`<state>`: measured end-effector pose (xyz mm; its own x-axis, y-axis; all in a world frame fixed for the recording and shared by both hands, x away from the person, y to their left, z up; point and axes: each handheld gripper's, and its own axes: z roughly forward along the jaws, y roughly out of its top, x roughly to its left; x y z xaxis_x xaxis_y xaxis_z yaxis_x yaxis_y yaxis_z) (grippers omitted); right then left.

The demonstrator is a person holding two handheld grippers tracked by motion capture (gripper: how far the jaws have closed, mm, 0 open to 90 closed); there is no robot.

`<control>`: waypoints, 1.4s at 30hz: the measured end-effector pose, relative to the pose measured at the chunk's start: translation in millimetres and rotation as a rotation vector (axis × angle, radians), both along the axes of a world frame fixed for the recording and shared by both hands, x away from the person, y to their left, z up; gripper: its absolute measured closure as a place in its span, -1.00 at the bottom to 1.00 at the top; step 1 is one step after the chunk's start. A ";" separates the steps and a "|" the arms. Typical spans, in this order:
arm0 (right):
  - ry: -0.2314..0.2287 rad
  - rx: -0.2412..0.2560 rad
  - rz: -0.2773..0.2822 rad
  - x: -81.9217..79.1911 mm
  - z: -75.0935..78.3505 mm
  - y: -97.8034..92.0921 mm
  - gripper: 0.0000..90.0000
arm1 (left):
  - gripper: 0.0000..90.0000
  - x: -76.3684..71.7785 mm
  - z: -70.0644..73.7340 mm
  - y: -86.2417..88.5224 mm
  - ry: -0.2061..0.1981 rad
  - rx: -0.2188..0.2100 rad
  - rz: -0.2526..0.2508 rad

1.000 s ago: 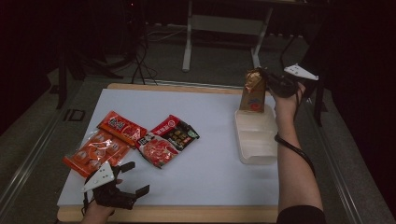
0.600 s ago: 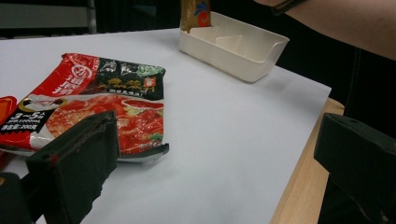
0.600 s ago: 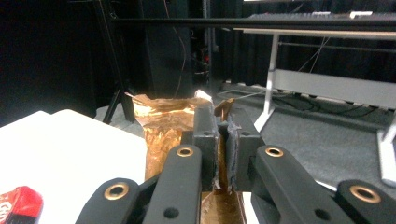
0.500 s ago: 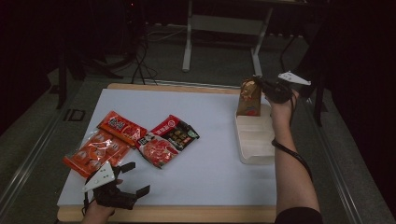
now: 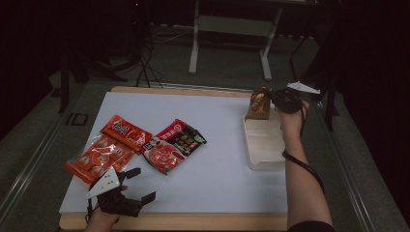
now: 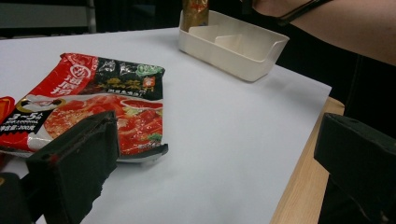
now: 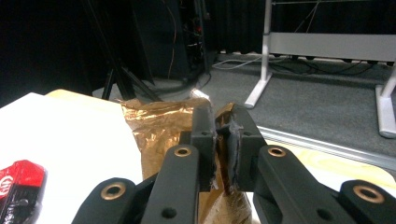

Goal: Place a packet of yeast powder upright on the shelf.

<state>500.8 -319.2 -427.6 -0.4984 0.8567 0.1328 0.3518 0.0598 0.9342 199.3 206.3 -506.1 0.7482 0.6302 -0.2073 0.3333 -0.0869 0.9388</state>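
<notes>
From above, my right gripper [image 5: 276, 99] has lowered the brown bag [image 5: 258, 103] to the far end of the tray [image 5: 265, 145]; release looks next. My left gripper [image 6: 205, 163] idles with jaws apart beside the red packet [image 6: 100, 109]. My right jaws pinch the bag's [image 7: 161, 126] top.

Snack packets [image 5: 138, 145] left on table [image 5: 232, 169]; tray [image 5: 265, 145] right; pouch [image 5: 259, 104] at tray's far end.
</notes>
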 end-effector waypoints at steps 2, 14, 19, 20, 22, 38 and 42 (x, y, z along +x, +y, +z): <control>0.009 -0.012 -0.015 -1.5 2.5 -1.2 0.69 | -0.98 0.2 0.0 0.2 -0.001 -0.003 0.001; 0.050 -0.076 -0.072 -18.2 28.8 -11.3 -0.01 | -0.98 2.0 -0.3 -2.6 -0.006 -0.002 -0.010; 0.026 -0.082 -0.067 -29.0 38.3 -8.9 -0.25 | -0.98 2.1 0.4 -3.0 -0.022 0.010 -0.003; 0.027 -0.064 -0.057 -31.8 40.2 -8.0 -0.28 | -0.98 2.0 0.6 -2.9 -0.029 0.011 -0.001; 0.026 -0.043 -0.048 -36.8 42.8 -6.1 -0.40 | -0.98 2.2 0.8 -2.8 -0.032 0.014 0.003; -0.040 0.065 0.152 -100.5 49.7 16.3 -0.63 | -0.94 2.0 6.5 -0.2 -0.021 -0.014 0.025; -0.063 0.047 0.184 -120.0 42.6 21.2 -0.57 | -0.95 2.3 10.1 -1.5 0.010 0.009 0.011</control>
<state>380.8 -297.9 -385.0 -0.6545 0.7440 0.1345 0.2801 0.0734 0.9572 201.6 204.8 -496.0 0.7394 0.6401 -0.2085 0.3432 -0.0920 0.9347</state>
